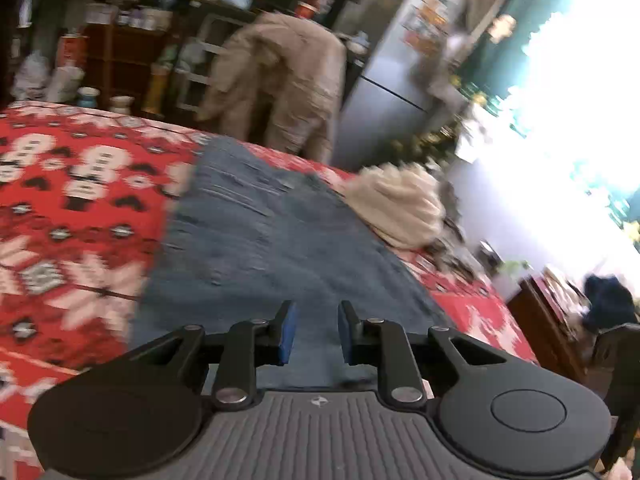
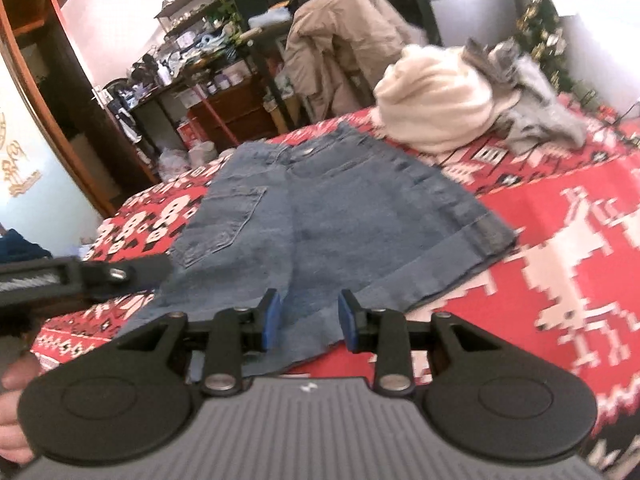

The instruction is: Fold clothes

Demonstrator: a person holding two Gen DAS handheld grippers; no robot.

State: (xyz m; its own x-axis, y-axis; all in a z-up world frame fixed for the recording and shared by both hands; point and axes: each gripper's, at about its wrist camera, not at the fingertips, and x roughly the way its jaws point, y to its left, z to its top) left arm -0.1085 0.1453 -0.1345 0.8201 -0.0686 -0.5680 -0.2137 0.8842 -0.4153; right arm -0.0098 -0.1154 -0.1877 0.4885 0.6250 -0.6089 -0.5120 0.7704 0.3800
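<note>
Denim shorts (image 2: 320, 216) lie flat on red blanket (image 2: 560, 240), L gripper (image 1: 316, 332) & R gripper (image 2: 308, 320) both open, empty, over near hem; likely next: pinch hem, fold.

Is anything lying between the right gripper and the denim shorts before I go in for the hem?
Nothing visible does. The right gripper is open right over the near hem of the denim shorts; the cream garment lies beyond the waistband.

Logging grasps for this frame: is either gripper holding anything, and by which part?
Nothing held. Left gripper and right gripper are both open above the denim shorts.
</note>
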